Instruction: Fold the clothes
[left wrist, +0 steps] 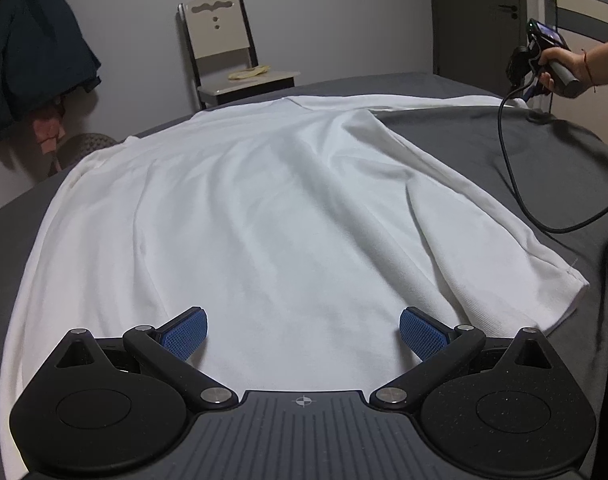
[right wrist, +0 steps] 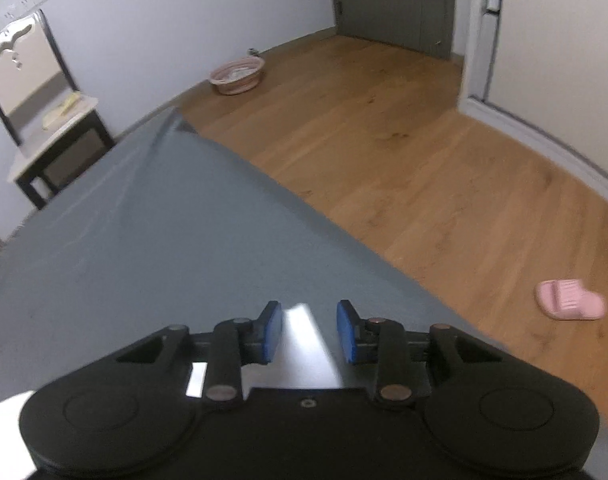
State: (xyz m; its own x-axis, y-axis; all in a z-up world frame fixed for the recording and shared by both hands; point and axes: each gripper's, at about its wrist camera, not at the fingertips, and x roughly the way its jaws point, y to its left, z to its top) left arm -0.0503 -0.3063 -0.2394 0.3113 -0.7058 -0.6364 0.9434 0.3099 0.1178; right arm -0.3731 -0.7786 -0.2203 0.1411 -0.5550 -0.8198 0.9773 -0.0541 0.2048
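Observation:
A white T-shirt point(left wrist: 264, 200) lies spread on a grey bed point(left wrist: 503, 148), one sleeve point(left wrist: 503, 256) at the right. My left gripper point(left wrist: 303, 332) is open, low over the shirt's near edge, holding nothing. In the left wrist view my right gripper point(left wrist: 523, 92) is held in a hand at the shirt's far right corner, touching the white cloth. In the right wrist view my right gripper point(right wrist: 309, 332) has its jaws partly apart with a strip of white cloth point(right wrist: 307, 340) between the blue pads, not squeezed.
A chair point(left wrist: 228, 52) stands against the wall beyond the bed. Dark clothes point(left wrist: 36, 40) hang at the left. A black cable point(left wrist: 515, 184) trails over the bed. The wood floor point(right wrist: 383, 140) holds a basket point(right wrist: 236, 75) and a pink slipper point(right wrist: 569, 300).

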